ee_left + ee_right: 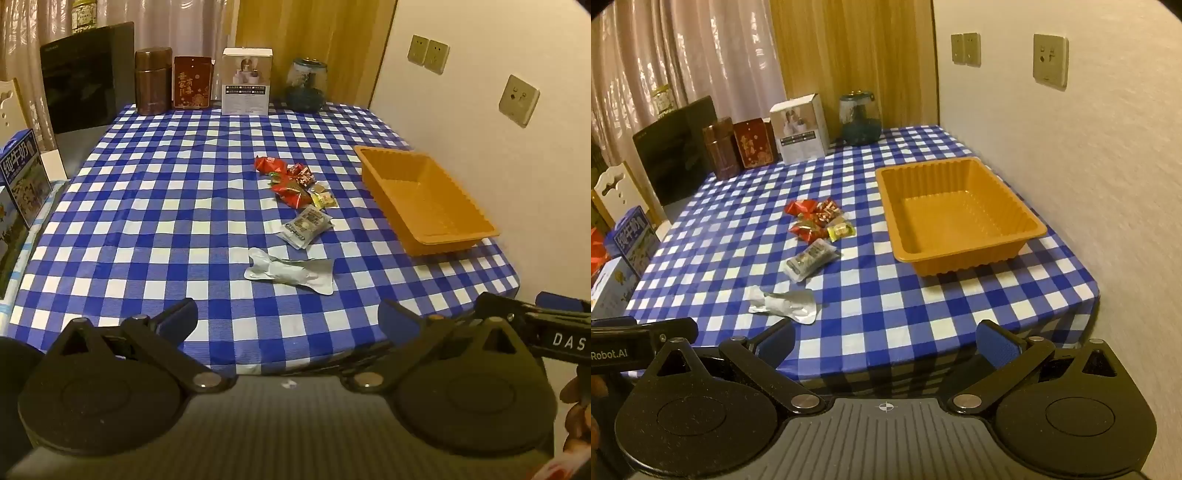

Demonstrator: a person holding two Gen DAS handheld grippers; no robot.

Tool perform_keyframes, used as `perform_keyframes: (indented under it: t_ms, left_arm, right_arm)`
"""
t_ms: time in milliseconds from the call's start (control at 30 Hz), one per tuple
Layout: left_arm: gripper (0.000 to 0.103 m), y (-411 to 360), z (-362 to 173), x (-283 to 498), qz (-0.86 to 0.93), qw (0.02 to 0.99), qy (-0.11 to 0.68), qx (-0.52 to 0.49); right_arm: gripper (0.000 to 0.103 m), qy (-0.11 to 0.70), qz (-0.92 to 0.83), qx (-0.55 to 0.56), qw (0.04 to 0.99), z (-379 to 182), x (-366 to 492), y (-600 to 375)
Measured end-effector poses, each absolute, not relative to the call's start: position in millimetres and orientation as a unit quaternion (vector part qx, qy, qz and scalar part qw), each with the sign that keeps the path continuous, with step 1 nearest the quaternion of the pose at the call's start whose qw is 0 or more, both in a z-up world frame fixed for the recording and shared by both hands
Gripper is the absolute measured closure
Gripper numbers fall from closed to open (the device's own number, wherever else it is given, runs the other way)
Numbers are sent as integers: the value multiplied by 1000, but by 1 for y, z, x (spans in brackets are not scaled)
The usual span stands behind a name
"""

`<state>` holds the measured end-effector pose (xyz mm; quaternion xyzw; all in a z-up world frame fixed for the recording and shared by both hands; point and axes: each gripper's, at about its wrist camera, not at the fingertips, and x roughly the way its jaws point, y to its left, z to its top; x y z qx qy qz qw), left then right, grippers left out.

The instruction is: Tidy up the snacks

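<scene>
Several small snack packets lie mid-table on the blue checked cloth: red wrappers (286,184) (803,218), a yellow packet (323,199) (841,230), a grey packet (304,227) (810,260) and a white crumpled wrapper (291,271) (783,304). An empty orange tray (458,206) (964,218) stands at the right by the wall. My left gripper (290,325) is open and empty over the table's near edge. My right gripper (886,341) is open and empty at the near edge, right of the left one.
Along the far edge stand a brown canister (153,81), a red box (192,82), a white box (246,81) and a glass jar (307,85). Milk cartons (24,173) and a black panel (86,75) stand off the left side. A wall (1071,147) bounds the right.
</scene>
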<state>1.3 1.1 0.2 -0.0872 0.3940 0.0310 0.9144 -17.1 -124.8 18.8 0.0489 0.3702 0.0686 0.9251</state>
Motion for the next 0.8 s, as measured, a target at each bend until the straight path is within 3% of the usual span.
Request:
perform_keyframes:
  t_ms: [800]
  left_arm:
    - [0, -1, 5, -2, 20, 918, 386, -89]
  right_arm:
    - [0, 367, 69, 45, 927, 22, -18, -123]
